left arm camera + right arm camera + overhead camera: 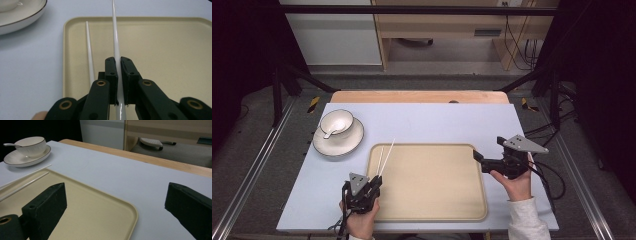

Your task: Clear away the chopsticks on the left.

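Clamping one white chopstick [115, 37], left gripper [363, 187] sits at the tray's [432, 212] 8 o'clock corner, jaws pinched on the shaft. Held stick runs toward 12, tip past the far rim. Second chopstick [89, 50] lies loose just beside it on the tray. Right gripper [478, 158] hovers at the tray's 3 o'clock edge, jaws wide apart, nothing between. Bowl [337, 122] with spoon [332, 131] sits on saucer [338, 144] at the table's [437, 120] 10 o'clock.

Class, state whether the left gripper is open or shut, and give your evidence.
Shut. In the left gripper view, the left gripper has its jaws pressed against one white chopstick; the other chopstick lies free on the tray.
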`<state>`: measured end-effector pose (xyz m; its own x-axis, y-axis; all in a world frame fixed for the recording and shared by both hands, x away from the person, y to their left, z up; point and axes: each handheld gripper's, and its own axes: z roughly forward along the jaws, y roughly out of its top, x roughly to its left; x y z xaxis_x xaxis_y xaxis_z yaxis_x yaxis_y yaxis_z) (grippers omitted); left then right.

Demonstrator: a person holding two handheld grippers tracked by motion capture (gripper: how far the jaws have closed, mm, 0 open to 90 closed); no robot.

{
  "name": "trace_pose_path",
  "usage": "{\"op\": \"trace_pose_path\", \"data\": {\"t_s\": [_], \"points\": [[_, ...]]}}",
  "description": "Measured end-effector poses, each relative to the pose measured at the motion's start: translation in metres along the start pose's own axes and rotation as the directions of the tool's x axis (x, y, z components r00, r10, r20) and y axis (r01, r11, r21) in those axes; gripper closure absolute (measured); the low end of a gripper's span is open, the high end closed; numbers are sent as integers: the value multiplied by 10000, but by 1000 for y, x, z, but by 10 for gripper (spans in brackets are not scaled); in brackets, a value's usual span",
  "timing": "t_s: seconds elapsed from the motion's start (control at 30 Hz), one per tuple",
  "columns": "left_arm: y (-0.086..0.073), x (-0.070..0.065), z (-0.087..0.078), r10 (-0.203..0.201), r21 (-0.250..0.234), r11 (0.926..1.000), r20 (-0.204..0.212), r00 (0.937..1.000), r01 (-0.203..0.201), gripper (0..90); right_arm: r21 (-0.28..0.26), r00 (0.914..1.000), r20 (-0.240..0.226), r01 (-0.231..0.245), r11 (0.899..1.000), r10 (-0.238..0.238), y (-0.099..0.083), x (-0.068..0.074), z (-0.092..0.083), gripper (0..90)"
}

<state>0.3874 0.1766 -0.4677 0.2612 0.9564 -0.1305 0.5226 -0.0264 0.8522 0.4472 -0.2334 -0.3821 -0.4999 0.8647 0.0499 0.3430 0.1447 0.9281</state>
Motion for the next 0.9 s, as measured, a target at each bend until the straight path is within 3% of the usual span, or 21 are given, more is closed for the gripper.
{"op": "trace_pose_path", "data": {"t_s": [0.5,0.9], "points": [[-15,-3,10,73,522,9986,-261,9996,-59,841,209,10000,-11,44,9998,-44,-2,2,5,44],[-16,-6,16,243,918,9956,-321,9992,-212,839,301,9999,-44,98,9995,-97,-3,3,8,43]]}}
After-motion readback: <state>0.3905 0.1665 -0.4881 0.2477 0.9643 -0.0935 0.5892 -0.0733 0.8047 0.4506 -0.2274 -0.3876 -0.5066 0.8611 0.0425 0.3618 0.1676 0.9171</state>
